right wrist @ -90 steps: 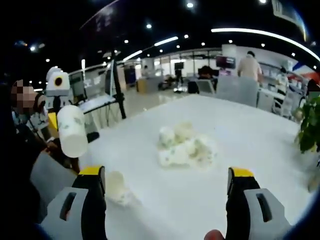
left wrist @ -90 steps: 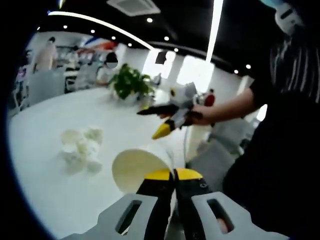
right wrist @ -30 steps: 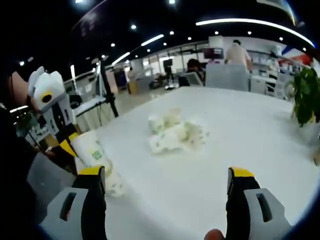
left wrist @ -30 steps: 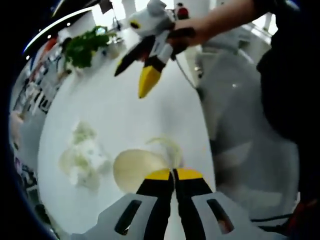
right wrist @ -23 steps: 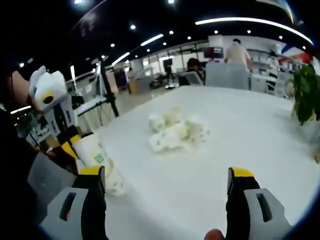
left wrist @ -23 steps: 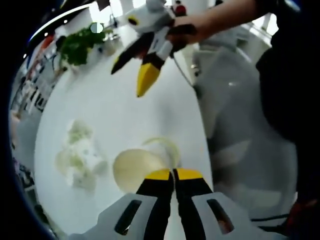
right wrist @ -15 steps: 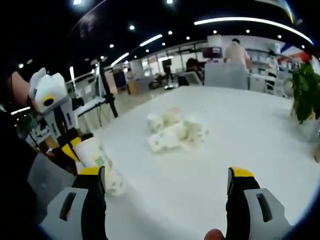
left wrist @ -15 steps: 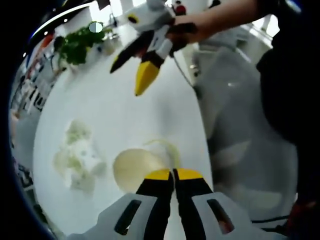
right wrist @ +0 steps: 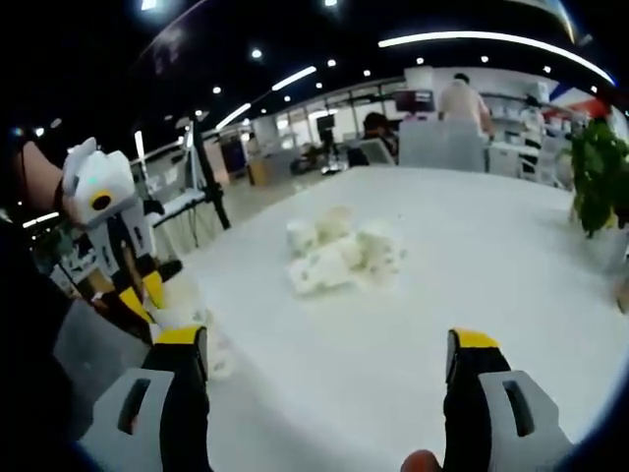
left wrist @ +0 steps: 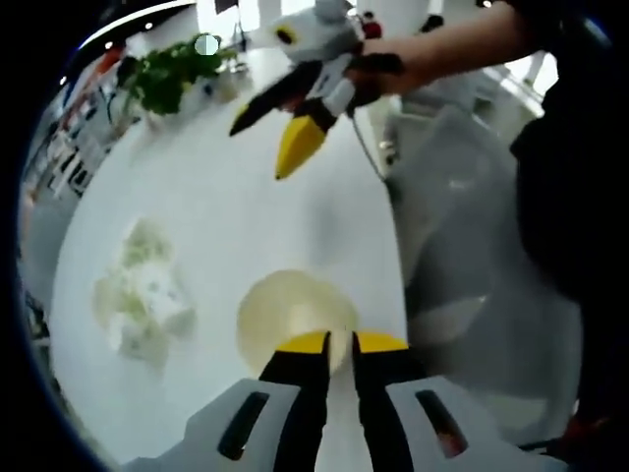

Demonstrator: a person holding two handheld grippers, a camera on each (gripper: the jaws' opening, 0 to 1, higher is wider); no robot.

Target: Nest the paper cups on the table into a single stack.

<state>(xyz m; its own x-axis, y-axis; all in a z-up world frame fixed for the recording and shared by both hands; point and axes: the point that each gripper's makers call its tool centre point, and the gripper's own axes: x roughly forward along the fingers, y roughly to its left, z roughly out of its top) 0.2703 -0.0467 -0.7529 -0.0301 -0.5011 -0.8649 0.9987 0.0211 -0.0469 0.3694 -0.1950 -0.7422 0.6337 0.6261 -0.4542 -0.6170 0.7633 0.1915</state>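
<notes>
Cup (left wrist: pixel 290 317) in left gripper (left wrist: pixel 337 346); loose pile (right wrist: pixel 339 258) uncountable.

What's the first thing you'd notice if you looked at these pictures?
The round cream paper cup pinched at its rim by the left gripper, just above the white table. Next, the messy heap of white paper cups mid-table, and the open right gripper with its yellow tip hovering above.
</notes>
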